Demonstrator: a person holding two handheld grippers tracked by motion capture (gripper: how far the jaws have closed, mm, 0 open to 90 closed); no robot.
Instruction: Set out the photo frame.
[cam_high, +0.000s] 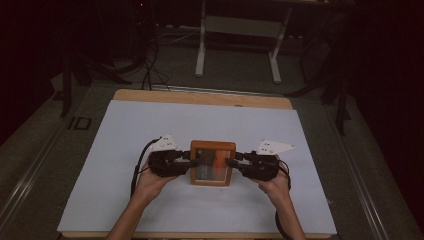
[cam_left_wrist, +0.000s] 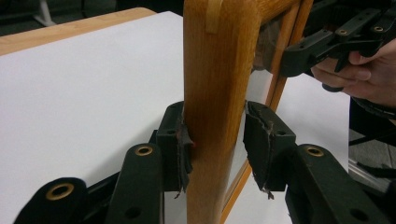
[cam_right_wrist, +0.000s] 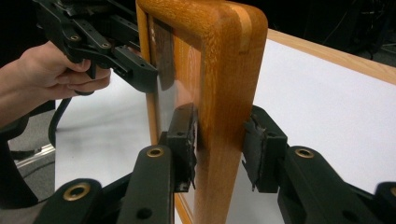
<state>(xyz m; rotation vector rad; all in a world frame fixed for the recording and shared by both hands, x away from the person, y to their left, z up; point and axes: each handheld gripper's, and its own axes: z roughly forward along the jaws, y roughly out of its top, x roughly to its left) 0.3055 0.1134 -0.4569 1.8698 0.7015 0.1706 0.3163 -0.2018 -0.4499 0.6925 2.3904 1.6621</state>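
A person is standing a wooden frame (cam_high: 213, 162) on edge at the middle of a white mat (cam_high: 150, 125), one gripper on each side rail. In the high view the left gripper (cam_high: 192, 159) is reaching in from the frame's left and the right gripper (cam_high: 232, 161) from its right, so the frame is lying directly between the two claws, its glazed face toward the camera above. In the left gripper view the rail (cam_left_wrist: 215, 107) is running upright between half-open jaws; one pad is touching the wood while the other is standing a little clear of it, so the hold looks loose rather than clamped. In the right gripper view the near rail (cam_right_wrist: 224, 116) is likewise rising between the jaws, the glass-side pad resting against it and the outer pad sitting just beside it with a sliver of gap. Neither claw appears to be squeezing firmly; both are bracketing the frame, which is probably resting on its lower edge. Both hands are equally near, so any lift or tilt would likely depend on closing both pairs of jaws across the rails together.
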